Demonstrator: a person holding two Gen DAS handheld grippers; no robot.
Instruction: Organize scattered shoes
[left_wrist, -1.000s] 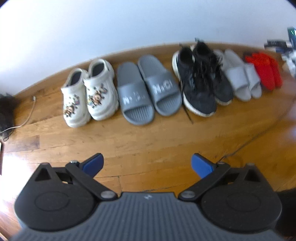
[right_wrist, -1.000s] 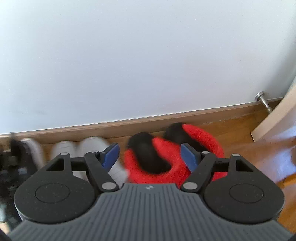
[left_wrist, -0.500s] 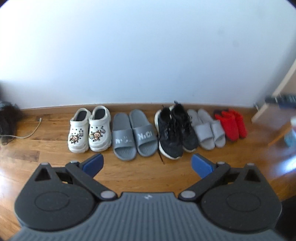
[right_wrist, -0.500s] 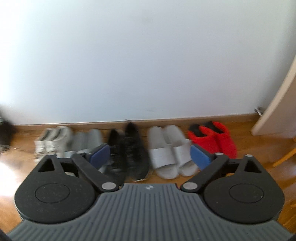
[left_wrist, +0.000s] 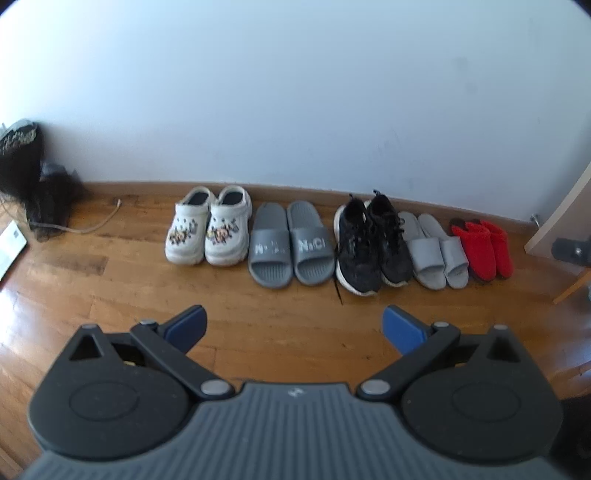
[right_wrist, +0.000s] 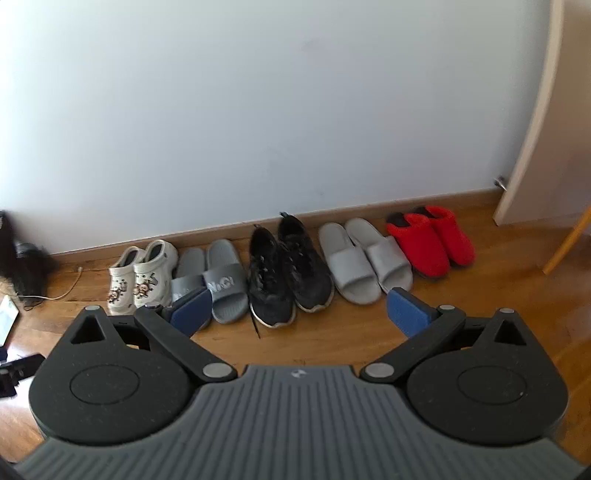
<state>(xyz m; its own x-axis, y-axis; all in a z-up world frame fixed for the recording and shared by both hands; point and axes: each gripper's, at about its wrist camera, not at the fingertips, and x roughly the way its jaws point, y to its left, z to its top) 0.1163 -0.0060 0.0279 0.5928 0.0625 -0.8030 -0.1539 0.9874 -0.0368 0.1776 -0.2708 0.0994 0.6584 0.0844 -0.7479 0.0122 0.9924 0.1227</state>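
Five pairs are lining the floor's (left_wrist: 110, 295) wall edge: white clogs (left_wrist: 208, 230), dark grey slides (left_wrist: 291, 245), black sneakers (left_wrist: 373, 245), light grey slides (left_wrist: 436, 251) and red slippers (left_wrist: 484, 249). The left gripper (left_wrist: 293, 328) and right gripper (right_wrist: 297, 308) are both hanging wide open, gripping nothing. The right gripper's blue pad (right_wrist: 190, 308) is hiding one dark slide's toe. A dark heap (left_wrist: 26, 177) is sitting blurred at the left.
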